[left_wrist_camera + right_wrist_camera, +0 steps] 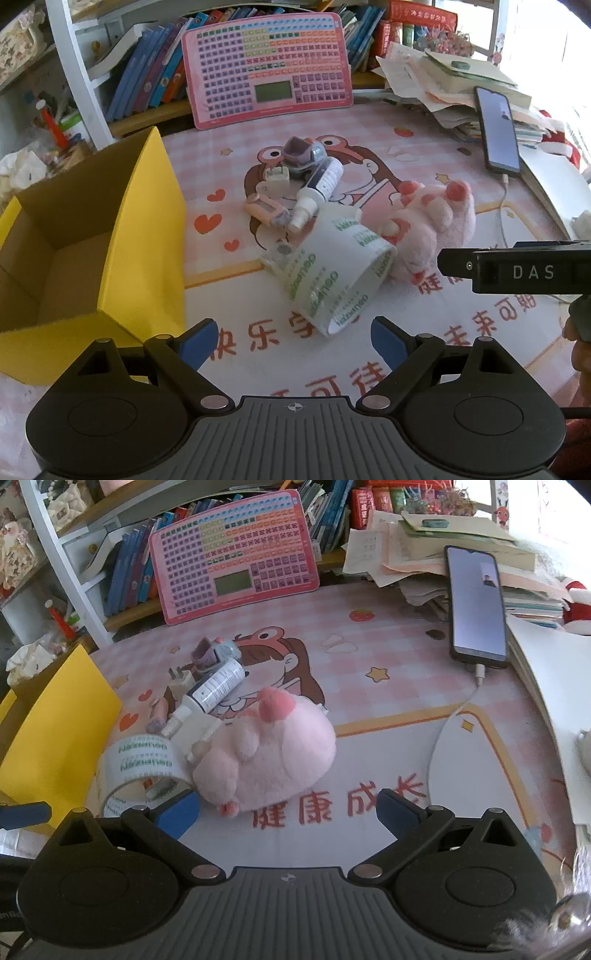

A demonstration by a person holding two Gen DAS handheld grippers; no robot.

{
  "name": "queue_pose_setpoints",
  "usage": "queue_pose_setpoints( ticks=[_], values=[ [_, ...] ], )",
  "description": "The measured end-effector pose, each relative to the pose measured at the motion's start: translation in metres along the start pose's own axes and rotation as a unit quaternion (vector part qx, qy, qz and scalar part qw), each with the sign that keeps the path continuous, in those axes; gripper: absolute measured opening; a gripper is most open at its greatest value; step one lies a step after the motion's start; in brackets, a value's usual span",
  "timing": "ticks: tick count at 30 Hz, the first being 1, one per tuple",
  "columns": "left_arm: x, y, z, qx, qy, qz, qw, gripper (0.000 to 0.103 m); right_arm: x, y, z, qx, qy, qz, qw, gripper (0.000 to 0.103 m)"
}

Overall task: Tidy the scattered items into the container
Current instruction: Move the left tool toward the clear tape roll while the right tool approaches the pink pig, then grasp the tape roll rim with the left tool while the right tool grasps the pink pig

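An open yellow cardboard box (122, 236) stands at the left; its flap shows in the right wrist view (62, 723). A pile lies mid-mat: a tape roll (332, 273) (142, 764), a pink plush paw (432, 218) (266, 753), a spray bottle (317, 188) (214, 686), a small pink device (267, 210), a white plug (277, 175) and a purple toy (303, 153) (218, 651). My left gripper (293, 343) is open and empty, just short of the tape roll. My right gripper (288, 812) is open and empty, just short of the plush; its body shows in the left wrist view (517, 271).
A pink cartoon mat (369, 369) covers the desk. A pink keyboard toy (269, 70) leans on a bookshelf at the back. A charging phone (476, 605) leans on a paper stack (424, 554) at the right, its cable (461, 705) running across the mat.
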State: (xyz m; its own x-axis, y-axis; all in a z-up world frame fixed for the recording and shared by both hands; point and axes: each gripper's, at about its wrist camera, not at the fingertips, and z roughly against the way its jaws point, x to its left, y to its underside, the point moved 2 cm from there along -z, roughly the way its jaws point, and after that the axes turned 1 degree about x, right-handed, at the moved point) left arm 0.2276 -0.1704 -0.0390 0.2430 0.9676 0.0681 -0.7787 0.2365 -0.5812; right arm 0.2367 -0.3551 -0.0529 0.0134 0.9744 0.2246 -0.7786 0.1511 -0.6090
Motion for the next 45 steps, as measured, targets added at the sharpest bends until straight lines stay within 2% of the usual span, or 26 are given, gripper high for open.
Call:
queue_pose_setpoints(
  ticks=[8,16,22,26,28,30,33,35,40,42,43,45],
  values=[
    [-0.005,-0.014,-0.012,0.006,-0.005,-0.018,0.9998,0.091,-0.003,-0.015,-0.021,0.014,-0.02,-0.014,1.0,0.103],
    [-0.003,-0.025,-0.027,0.014,-0.01,-0.015,0.9997,0.091,-0.006,-0.024,-0.04,0.029,-0.041,-0.032,0.998,0.103],
    [-0.008,-0.032,-0.039,0.025,-0.007,-0.014,0.9996,0.086,-0.01,-0.029,-0.054,0.045,-0.065,-0.074,0.994,0.103],
    [-0.012,-0.032,-0.042,0.026,-0.001,-0.009,0.9996,0.074,-0.012,-0.029,-0.061,0.053,-0.081,-0.087,0.992,0.103],
    [-0.011,-0.03,-0.042,0.028,0.004,-0.002,0.9996,0.066,-0.014,-0.029,-0.064,0.057,-0.093,-0.097,0.989,0.096],
    [-0.009,-0.029,-0.042,0.035,0.012,0.003,0.9993,0.047,-0.015,-0.028,-0.065,0.056,-0.116,-0.107,0.986,0.073],
    [-0.009,-0.027,-0.039,0.037,0.016,0.002,0.9992,0.043,-0.013,-0.028,-0.06,0.04,-0.124,-0.1,0.986,0.064],
    [-0.009,-0.026,-0.037,0.039,0.018,0.004,0.9991,0.037,-0.015,-0.026,-0.057,0.035,-0.127,-0.103,0.986,0.061],
    [-0.01,-0.024,-0.028,0.035,0.022,0.005,0.9991,0.032,-0.022,-0.022,-0.045,0.033,-0.111,-0.102,0.988,0.059],
    [-0.012,-0.022,-0.025,0.034,0.028,0.001,0.999,0.017,-0.024,-0.021,-0.039,0.03,-0.106,-0.102,0.989,0.059],
    [-0.013,-0.02,-0.024,0.037,0.032,0.002,0.9988,0.013,-0.024,-0.02,-0.036,0.028,-0.102,-0.107,0.989,0.059],
    [-0.011,-0.018,-0.023,0.042,0.039,0.012,0.9983,0.012,-0.023,-0.018,-0.028,0.02,-0.101,-0.103,0.989,0.059]
  ],
)
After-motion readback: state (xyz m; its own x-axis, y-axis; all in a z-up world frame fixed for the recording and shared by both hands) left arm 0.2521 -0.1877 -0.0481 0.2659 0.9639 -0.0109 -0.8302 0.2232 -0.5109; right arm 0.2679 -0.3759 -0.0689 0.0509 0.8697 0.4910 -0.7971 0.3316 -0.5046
